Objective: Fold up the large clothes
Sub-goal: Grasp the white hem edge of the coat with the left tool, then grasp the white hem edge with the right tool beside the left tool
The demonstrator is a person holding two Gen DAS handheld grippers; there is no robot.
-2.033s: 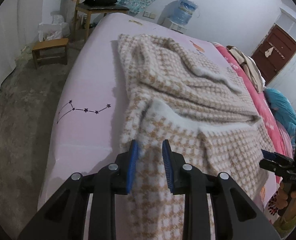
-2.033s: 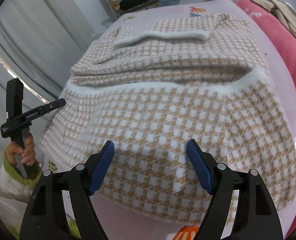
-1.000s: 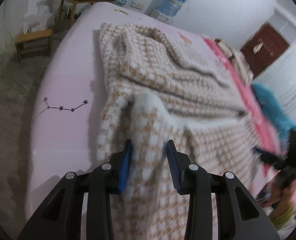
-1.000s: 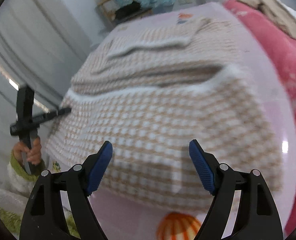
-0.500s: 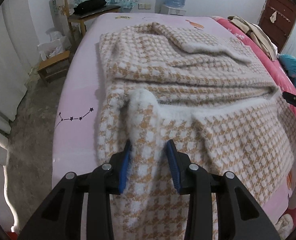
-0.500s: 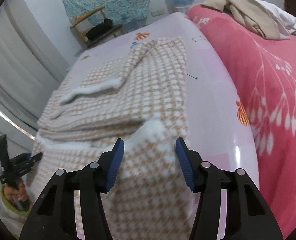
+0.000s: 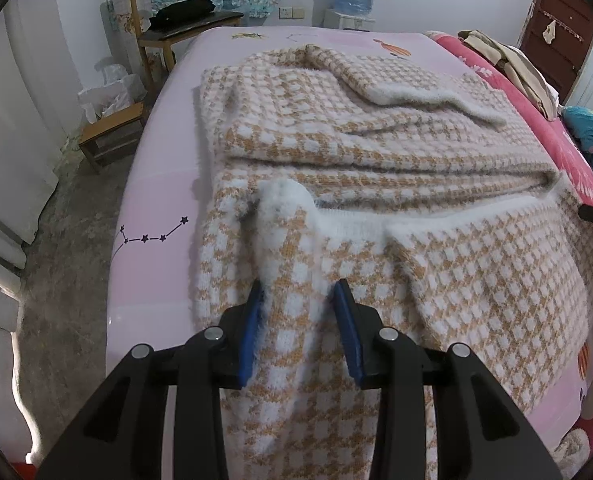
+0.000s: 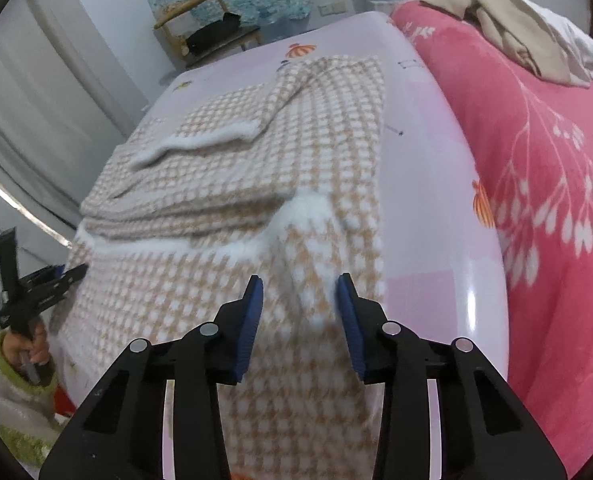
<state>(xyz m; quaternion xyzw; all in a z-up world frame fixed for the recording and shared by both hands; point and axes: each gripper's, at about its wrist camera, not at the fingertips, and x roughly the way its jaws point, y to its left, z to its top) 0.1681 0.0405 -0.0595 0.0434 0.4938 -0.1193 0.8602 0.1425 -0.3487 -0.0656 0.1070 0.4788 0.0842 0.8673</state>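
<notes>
Both tongs grip the near hem of the checked sweater [image 7: 376, 152]. Left gripper [image 7: 299, 330] pinches a raised fold of the beige-and-white knit between its blue pads [image 7: 252, 328]; the fabric bunches up into a fluffy white peak toward 12 o'clock from its tips. Right gripper [image 8: 299, 322] has just been closing its jaws, and a ridge of the same knit stands between its pads [image 8: 346, 320], which press on it from both sides; that view is a little blurred.

Most of the sweater lies spread on the pink sheet [image 7: 156, 208], folded once so a doubled band runs across the middle, with a white-cuffed sleeve [image 7: 428, 96] laid over the far part at about 1 o'clock. In the right wrist view the left gripper [image 8: 76, 271] shows at 9 o'clock, held by a hand [image 8: 28, 350] in a green-trimmed sleeve, at the sweater's corner there. A red flowered blanket [image 8: 536, 184] lies at 3 o'clock beside the sheet, with loose clothes [image 8: 516, 28] on it toward 1 o'clock. A wooden chair [image 7: 176, 24] stands at 11 o'clock past the bed.
</notes>
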